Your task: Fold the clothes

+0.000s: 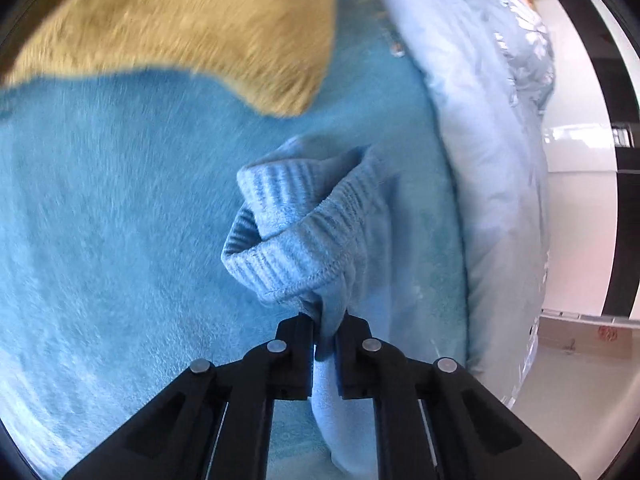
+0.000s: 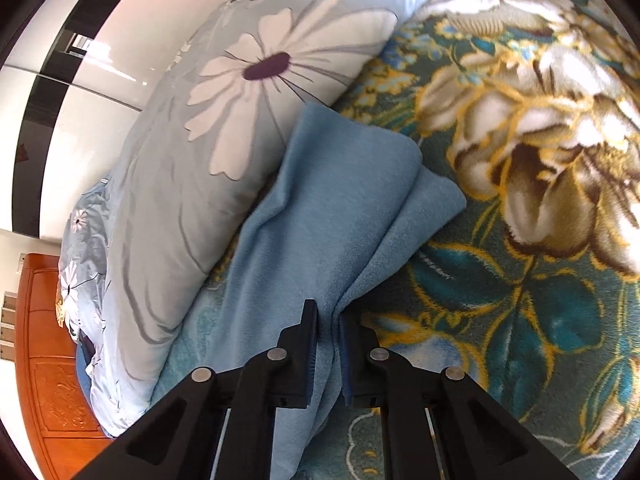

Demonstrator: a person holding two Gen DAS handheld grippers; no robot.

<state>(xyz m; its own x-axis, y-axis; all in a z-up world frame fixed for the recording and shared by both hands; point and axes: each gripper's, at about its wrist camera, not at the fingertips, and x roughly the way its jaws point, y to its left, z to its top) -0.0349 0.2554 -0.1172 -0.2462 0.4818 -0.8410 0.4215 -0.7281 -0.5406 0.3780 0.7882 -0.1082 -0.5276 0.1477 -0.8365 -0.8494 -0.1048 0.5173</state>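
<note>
i am pinching the light blue fleece garment [image 2: 340, 208] in both the left gripper [image 1: 325, 320], below its ribbed cuff [image 1: 296, 240], and the right gripper [image 2: 326, 316], over the floral bed blanket [image 2: 520, 160] beside the daisy-print pillow [image 2: 224, 100].

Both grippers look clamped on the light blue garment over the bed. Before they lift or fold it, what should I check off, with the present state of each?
1. Left gripper shut on garment beside the ribbed cuff: ok.
2. Right gripper shut on garment: ok.
3. Cloth bunched, not flat, in both jaws: not ok.
4. Garment touching the daisy pillow: cannot tell.
5. Both grips on matching corners: cannot tell.
6. Floral blanket caught in the jaws: cannot tell.
</note>
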